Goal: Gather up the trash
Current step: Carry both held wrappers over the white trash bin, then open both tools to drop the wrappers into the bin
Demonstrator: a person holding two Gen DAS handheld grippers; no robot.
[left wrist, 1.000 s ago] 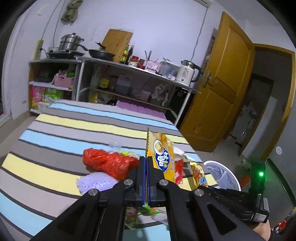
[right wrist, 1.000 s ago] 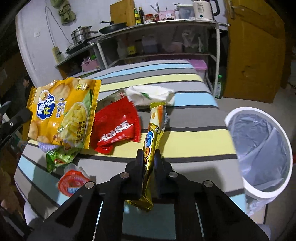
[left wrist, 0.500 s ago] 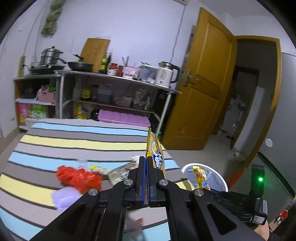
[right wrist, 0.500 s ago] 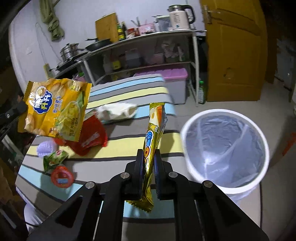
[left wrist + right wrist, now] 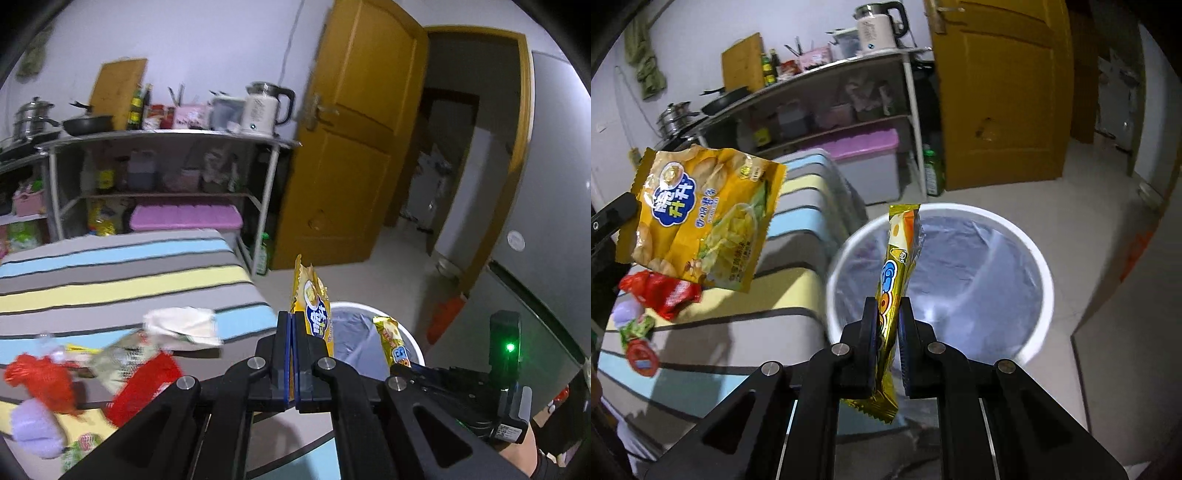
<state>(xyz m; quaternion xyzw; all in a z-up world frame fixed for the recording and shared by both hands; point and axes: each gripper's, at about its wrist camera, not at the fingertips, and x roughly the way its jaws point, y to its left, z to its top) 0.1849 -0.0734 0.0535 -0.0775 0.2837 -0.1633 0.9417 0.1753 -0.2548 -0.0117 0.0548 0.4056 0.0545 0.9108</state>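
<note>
My left gripper (image 5: 294, 325) is shut on a yellow snack bag (image 5: 312, 302), seen edge-on; the bag shows flat in the right wrist view (image 5: 701, 218), held in the air above the striped table's right end. My right gripper (image 5: 888, 314) is shut on a long yellow wrapper (image 5: 895, 266) and holds it over the near rim of a white bin (image 5: 1034, 251) lined with a grey bag. The bin also shows in the left wrist view (image 5: 410, 336), just past the left gripper.
On the striped table (image 5: 122, 273) lie a red wrapper (image 5: 142, 384), a red crumpled bag (image 5: 40, 376), a white wrapper (image 5: 181, 325), a purple item (image 5: 33, 432) and a small round red lid (image 5: 641, 358). A metal shelf (image 5: 166, 173) and a yellow door (image 5: 351, 147) stand behind.
Both grippers have swung right, away from the table and toward the bin. The long wrapper now hangs over the bin's rim; the snack bag has come nearer the bin.
</note>
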